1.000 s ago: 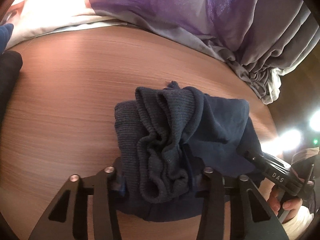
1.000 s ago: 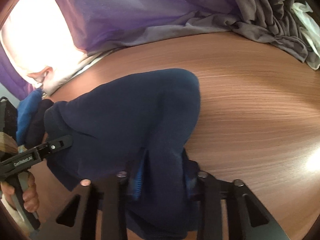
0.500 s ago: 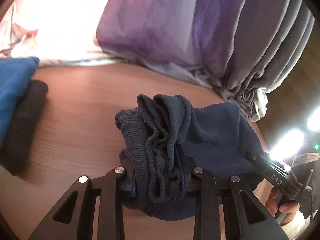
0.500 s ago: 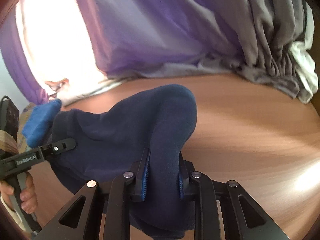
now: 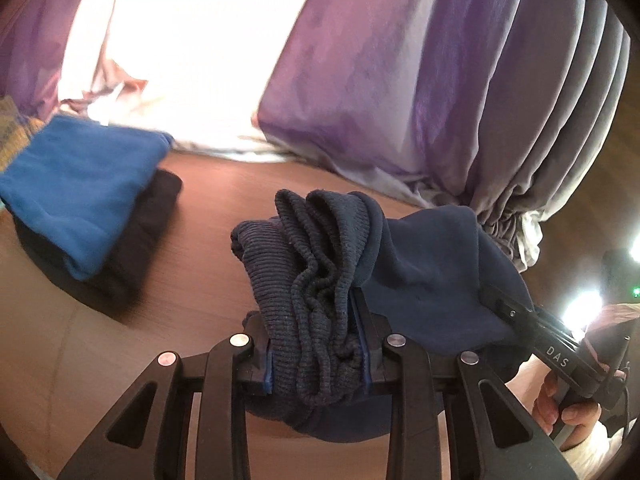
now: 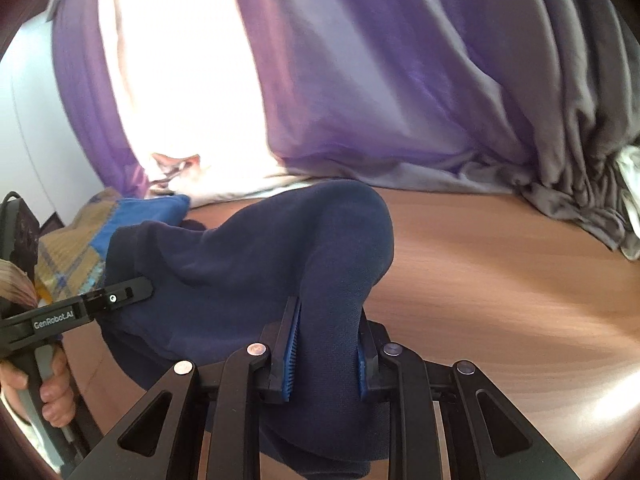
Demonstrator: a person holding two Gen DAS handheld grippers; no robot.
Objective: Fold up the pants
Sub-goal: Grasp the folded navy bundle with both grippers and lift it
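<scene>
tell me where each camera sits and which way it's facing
Left wrist: on the left gripper, looking forward and down over the wooden table at ribbed navy pants and a folded bright blue cloth; right gripper and hand show.
Right wrist: on the right gripper, facing purple curtains; left gripper and hand show.
Shared: pants, table, curtains.
</scene>
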